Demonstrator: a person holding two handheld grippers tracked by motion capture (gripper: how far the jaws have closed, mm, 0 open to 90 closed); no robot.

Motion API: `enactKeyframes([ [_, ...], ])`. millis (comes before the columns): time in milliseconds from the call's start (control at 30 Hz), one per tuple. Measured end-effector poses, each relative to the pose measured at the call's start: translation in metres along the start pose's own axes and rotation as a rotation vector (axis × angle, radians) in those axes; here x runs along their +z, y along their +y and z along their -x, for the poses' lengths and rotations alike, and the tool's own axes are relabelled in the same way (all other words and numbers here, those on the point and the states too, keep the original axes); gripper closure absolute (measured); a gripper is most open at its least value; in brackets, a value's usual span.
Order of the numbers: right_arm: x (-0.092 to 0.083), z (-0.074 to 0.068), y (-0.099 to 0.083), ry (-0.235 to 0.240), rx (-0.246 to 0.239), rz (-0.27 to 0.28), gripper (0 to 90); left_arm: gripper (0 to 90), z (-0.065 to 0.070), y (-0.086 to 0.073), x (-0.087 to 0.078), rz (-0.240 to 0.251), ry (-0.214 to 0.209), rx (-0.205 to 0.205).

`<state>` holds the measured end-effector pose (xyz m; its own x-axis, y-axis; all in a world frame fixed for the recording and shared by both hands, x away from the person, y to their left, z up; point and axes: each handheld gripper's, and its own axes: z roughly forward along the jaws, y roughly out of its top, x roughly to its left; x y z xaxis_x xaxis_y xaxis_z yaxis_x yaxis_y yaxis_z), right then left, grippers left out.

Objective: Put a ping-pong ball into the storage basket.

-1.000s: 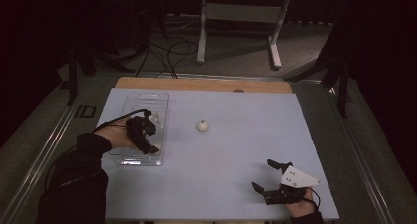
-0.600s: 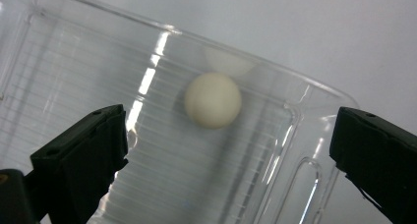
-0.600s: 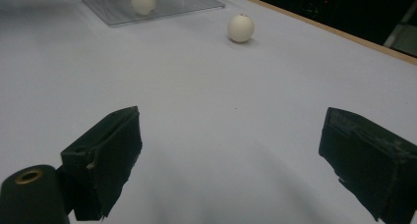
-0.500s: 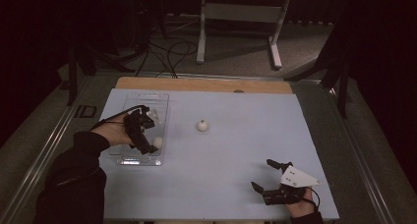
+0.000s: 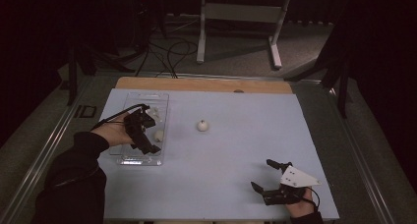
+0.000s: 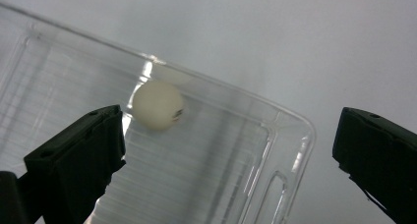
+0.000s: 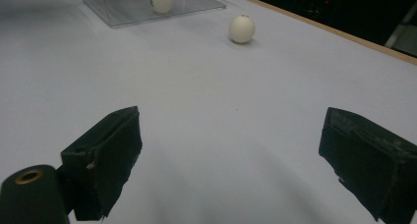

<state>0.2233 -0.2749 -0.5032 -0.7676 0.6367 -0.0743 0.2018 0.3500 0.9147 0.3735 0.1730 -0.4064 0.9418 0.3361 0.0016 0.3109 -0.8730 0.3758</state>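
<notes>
A clear plastic tray [image 5: 140, 161] lies on the left of the pale blue table [image 5: 226, 184]. A white ball [image 5: 159, 135] rests inside it. My left gripper [image 5: 147, 135] hovers over the tray; its jaws have just been opening and stand wide apart. In the left gripper view the ball [image 6: 157, 105] lies on the tray floor [image 6: 275, 135] beside one jaw, and the left gripper [image 6: 231, 150] holds nothing. A second white ball [image 5: 202, 126] sits on the table's middle. Near the front right edge my right gripper [image 5: 261, 174] is open with nothing in it.
In the right gripper view, the right gripper [image 7: 231, 155] looks across bare table toward the loose ball [image 7: 242, 28] and the tray [image 7: 128, 13] with its ball [image 7: 161, 0]. A wooden strip [image 5: 196, 84] borders the far edge. Dark floor, cables and a stand lie beyond.
The left gripper's jaws opened over the tray and a white ball now lies free in the tray beside them. The right gripper has stayed where it was.
</notes>
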Motion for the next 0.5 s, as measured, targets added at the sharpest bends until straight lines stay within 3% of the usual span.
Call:
enactKeyframes([
  [300, 0.000, 0.000, 0.001, 0.000, 0.002, 0.001, 8.8, 0.3, 0.007, 0.007, -0.004, 0.028, -0.024, 0.015],
  [500, 0.000, 0.000, 0.001, 0.001, 0.002, 0.002, 8.8, 0.3, 0.011, 0.012, -0.006, 0.017, -0.042, 0.035],
])
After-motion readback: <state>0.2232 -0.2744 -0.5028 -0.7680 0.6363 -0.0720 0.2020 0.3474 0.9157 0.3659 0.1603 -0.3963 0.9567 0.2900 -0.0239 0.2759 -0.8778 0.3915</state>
